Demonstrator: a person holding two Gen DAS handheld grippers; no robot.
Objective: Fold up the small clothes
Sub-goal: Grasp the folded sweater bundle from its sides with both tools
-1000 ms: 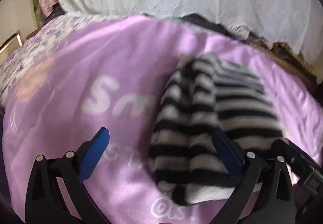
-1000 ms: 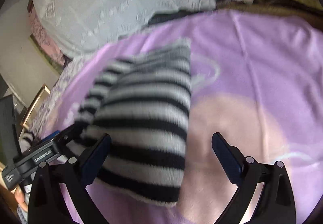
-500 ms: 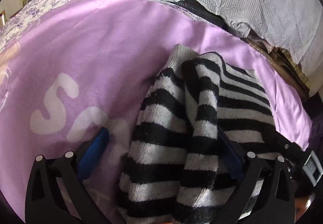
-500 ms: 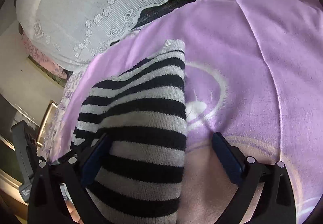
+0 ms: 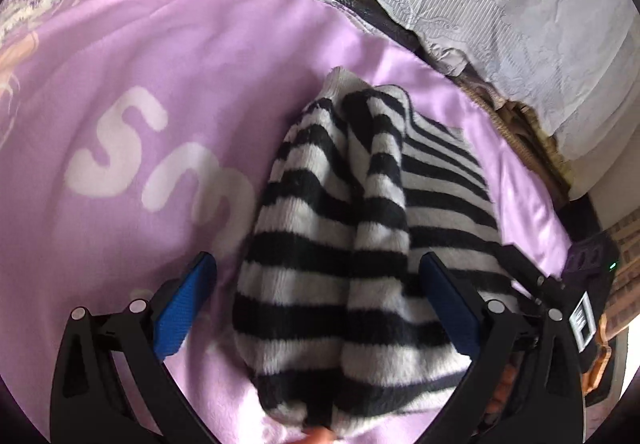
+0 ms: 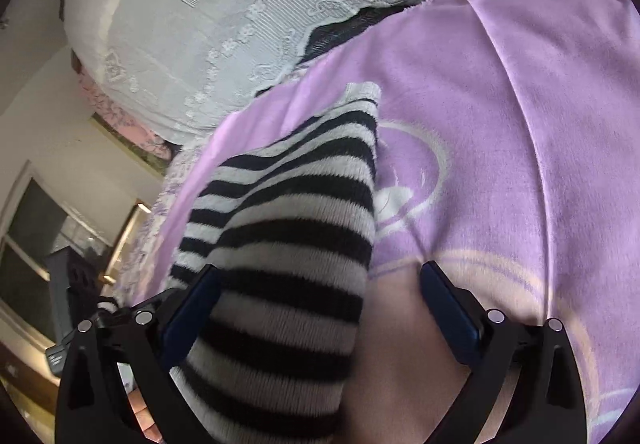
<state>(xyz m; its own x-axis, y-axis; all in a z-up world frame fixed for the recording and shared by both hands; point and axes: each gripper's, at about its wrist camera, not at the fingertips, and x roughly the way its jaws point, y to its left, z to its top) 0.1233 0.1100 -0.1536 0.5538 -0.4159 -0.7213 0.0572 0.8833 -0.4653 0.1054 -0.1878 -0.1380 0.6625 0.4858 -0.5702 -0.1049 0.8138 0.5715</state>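
A striped sweater [image 5: 340,244] lies bunched on a purple blanket [image 5: 160,84], sitting between the spread fingers of the left gripper [image 5: 316,308]. The right gripper [image 6: 320,312], also spread, straddles its edge, apparently poised to pinch for a fold; contact is unclear.

Open purple blanket [image 5: 168,56] lies free from 9 to 12 o'clock of the striped sweater [image 5: 352,228]. At 1 o'clock the lace-covered pile [image 5: 500,16] blocks; at 3 o'clock the right gripper [image 6: 320,296] crowds it.

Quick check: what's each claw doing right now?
Left claw: open, holding nothing, sweater between its fingers.
Right claw: open, holding nothing.
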